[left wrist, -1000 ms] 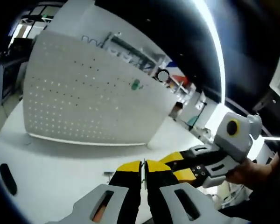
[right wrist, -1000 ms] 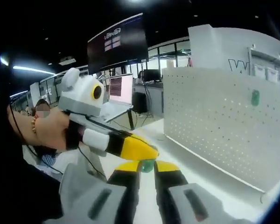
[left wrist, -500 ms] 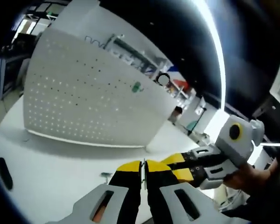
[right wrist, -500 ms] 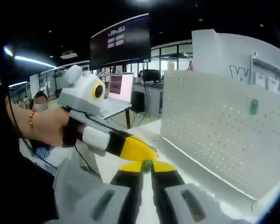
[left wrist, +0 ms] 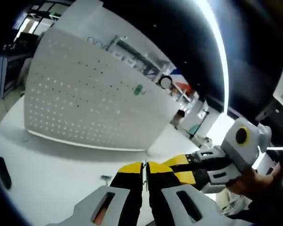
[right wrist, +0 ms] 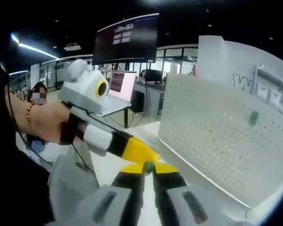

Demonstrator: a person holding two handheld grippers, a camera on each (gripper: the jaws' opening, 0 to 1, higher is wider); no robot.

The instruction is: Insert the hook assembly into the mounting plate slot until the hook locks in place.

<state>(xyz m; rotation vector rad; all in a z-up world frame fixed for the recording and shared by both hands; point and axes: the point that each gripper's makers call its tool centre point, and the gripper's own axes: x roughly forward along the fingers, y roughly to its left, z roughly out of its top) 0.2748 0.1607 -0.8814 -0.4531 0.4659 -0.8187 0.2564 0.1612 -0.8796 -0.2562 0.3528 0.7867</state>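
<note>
- Hook [right wrist: 148, 166]: a small green piece pinched between your right gripper [right wrist: 148, 170]'s yellow tips. You hold it low and well short of the pegboard [left wrist: 85, 99], nowhere near a hole yet.
- The right gripper's jaws are closed on that green piece. In the left gripper view the same gripper [left wrist: 191, 170] comes in from the right, its tip just beside the left gripper's tips.
- Left gripper [left wrist: 145, 169]: jaws pressed together with a thin metal sliver showing in the seam. You cannot tell from here whether it belongs to the hook assembly, so call it clamped on something thin.
- In the right gripper view, the left gripper [right wrist: 146, 154] lies touching or nearly touching the green piece. The two tools meet at one spot in front of the pegboard.
- Change over the last second: little. Both tools stay tip to tip. The views drift slightly, and the pegboard sits a touch further right in the right gripper view. That reads as camera motion, not progress toward the board.
- A green hook [left wrist: 139, 89] already hangs on the pegboard's upper right area.
- Judgement: insertion has not begun. You still need to carry the piece across the white table [left wrist: 47, 169] to the pegboard face.
</note>
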